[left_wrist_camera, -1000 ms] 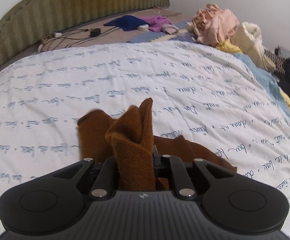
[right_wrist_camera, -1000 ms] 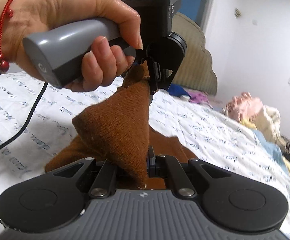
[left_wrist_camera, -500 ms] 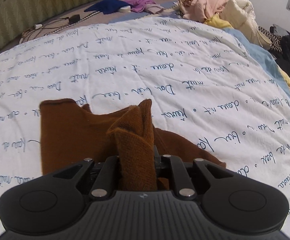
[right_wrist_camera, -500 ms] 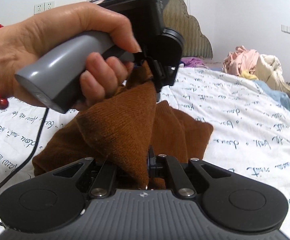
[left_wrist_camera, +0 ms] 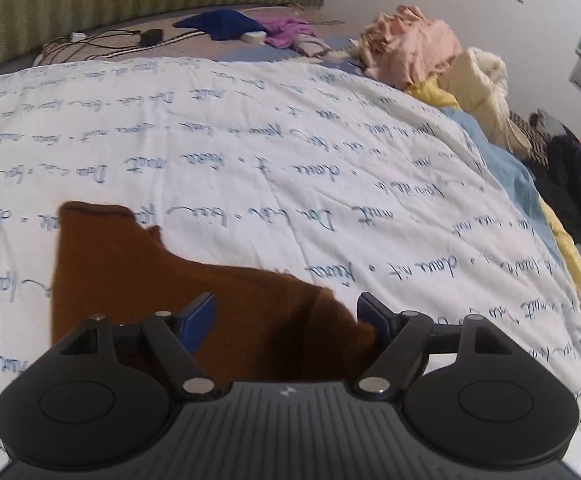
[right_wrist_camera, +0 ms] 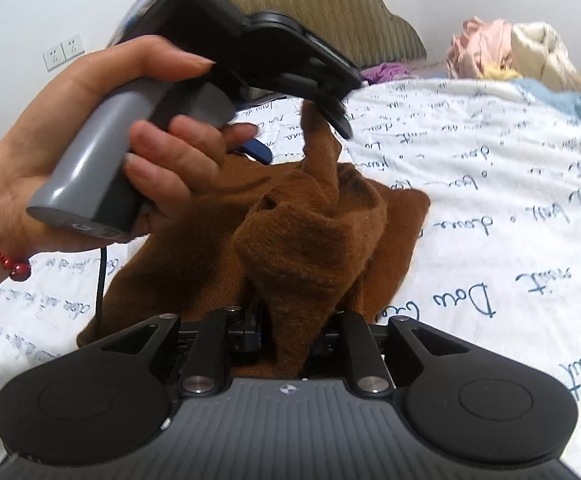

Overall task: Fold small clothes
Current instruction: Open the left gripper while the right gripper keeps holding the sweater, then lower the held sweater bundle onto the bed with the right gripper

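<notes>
Brown knit garment [left_wrist_camera: 178, 292] lying on near-left part of white quilt [left_wrist_camera: 330, 152], fold being laid down; left gripper [left_wrist_camera: 286, 316] opening wide, cloth loose between jaws; right gripper [right_wrist_camera: 290, 336] opening, corner not yet clear; next: withdrawing both, smoothing

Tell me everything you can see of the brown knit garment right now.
The brown knit garment is rust-coloured, soft and ribbed, lying crumpled on the white printed bedspread. One flat part with a rolled hem spreads away from the left gripper, whose fingers are opening around a fold. A bunched corner sits between the right gripper fingers, which are also opening.
</notes>
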A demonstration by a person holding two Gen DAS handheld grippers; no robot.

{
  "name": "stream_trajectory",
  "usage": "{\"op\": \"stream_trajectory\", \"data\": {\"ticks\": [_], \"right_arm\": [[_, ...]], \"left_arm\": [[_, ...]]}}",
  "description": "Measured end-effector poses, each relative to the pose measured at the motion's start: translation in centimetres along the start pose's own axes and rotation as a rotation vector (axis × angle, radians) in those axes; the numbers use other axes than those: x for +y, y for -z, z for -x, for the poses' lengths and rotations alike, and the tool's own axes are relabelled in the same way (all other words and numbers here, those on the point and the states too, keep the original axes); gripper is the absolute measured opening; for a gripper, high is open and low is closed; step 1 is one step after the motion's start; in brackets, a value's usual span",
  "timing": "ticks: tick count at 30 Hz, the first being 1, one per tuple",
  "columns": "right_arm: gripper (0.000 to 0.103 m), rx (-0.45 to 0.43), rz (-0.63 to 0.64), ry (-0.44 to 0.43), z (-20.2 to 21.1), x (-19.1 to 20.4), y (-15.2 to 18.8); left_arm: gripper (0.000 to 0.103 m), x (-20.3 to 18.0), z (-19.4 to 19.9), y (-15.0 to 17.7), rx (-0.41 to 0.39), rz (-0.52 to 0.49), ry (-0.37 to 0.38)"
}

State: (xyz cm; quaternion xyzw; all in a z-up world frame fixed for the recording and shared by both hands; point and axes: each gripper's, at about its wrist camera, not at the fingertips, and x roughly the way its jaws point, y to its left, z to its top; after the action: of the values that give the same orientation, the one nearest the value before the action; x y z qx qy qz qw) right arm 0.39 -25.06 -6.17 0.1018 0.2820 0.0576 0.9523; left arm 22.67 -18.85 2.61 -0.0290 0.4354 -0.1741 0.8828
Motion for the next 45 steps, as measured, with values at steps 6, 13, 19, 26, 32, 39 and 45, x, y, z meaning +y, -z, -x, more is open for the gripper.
{"op": "stream_trajectory", "data": {"ticks": [6, 13, 19, 26, 32, 39, 45], "right_arm": [[0.028, 0.024, -0.086, -0.066, -0.3, -1.4, -0.2], [0.037, 0.049, -0.16, -0.13, -0.4, -2.7, -0.8], [0.05, 0.086, -0.291, -0.248, 0.1, -5.4, -1.7], [0.052, 0.107, -0.451, -0.359, 0.4, -7.7, -2.1], [0.052, 0.111, -0.488, -0.344, 0.3, -7.8, -2.1], [0.02, 0.114, -0.515, -0.298, -0.3, -7.3, -2.1], [0.016, 0.1, -0.607, -0.362, -0.2, -7.9, -1.6]], "left_arm": [[0.078, 2.1, 2.1, -0.5, -0.048, 0.001, -0.041], [0.078, 4.5, 5.7, 1.6, -0.078, -0.008, -0.024], [0.078, 7.2, 10.3, 8.9, -0.147, -0.144, -0.103], [0.078, 10.8, 14.5, 16.1, -0.155, -0.19, -0.036], [0.078, 8.5, 15.1, 20.2, -0.152, -0.425, -0.042], [0.078, 5.1, 12.9, 20.9, -0.175, -0.534, -0.103], [0.08, 6.9, 13.1, 20.2, -0.226, -0.433, -0.175]]}}
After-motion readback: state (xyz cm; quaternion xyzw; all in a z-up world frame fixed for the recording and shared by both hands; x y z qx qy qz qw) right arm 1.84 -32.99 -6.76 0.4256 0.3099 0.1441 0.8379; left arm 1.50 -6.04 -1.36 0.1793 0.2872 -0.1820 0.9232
